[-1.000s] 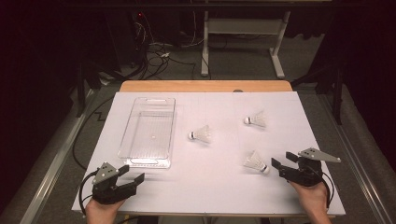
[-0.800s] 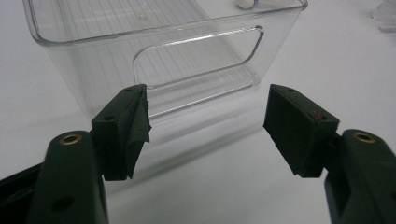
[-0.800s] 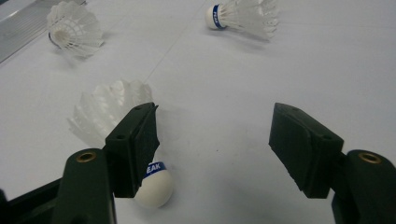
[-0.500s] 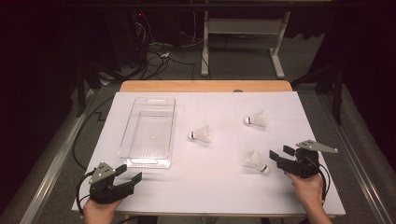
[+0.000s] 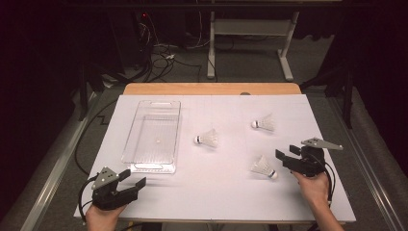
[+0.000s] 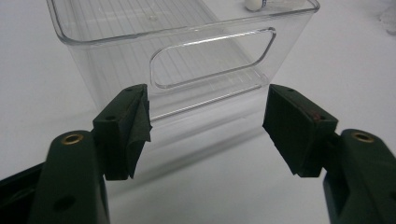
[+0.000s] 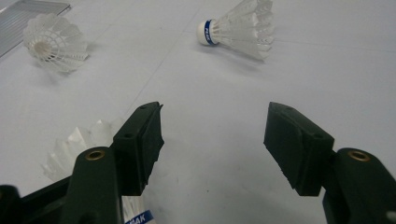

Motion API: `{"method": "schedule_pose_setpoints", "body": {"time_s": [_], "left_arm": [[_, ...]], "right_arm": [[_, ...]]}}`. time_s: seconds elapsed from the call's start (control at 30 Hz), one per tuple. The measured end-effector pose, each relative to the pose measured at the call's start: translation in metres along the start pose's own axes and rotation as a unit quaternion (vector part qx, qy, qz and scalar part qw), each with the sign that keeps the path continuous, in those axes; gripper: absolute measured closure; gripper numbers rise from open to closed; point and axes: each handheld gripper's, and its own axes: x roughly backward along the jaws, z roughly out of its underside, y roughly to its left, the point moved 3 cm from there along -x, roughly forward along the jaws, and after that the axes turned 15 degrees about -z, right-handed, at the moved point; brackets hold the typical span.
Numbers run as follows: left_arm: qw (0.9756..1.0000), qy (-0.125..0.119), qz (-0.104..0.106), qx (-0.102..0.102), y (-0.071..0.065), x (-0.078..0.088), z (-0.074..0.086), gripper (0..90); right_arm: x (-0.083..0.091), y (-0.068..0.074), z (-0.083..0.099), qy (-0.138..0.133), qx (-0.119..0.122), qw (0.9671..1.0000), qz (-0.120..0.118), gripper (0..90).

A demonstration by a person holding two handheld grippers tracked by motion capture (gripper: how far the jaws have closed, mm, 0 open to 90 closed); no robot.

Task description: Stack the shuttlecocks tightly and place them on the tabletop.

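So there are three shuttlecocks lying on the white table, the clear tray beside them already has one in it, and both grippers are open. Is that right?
Not quite: the clear tray holds nothing, as the high view shows. The rest stands: three shuttlecocks lie on the white table, and the left gripper and right gripper are both open.

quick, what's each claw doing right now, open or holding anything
Left claw: open, nothing between its jaws, facing the clear tray.
Right claw: open, jaws just been closing a little, nothing between them; a shuttlecock lies beside it.
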Motion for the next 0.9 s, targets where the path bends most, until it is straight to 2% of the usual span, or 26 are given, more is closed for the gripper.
{"method": "schedule_pose_setpoints", "body": {"time_s": [0.27, 0.9], "left_arm": [[1.0000, 0.001, 0.001, 0.000, 0.000, -0.001, 0.000, 32.6], [1.0000, 0.002, 0.000, 0.001, 0.000, -0.001, 0.000, 32.6]], "right_arm": [[-0.010, -0.002, -0.012, 0.008, -0.001, 1.0000, 0.002, 38.3], [-0.023, -0.004, -0.034, 0.023, -0.010, 0.9997, 0.001, 41.3]]}}
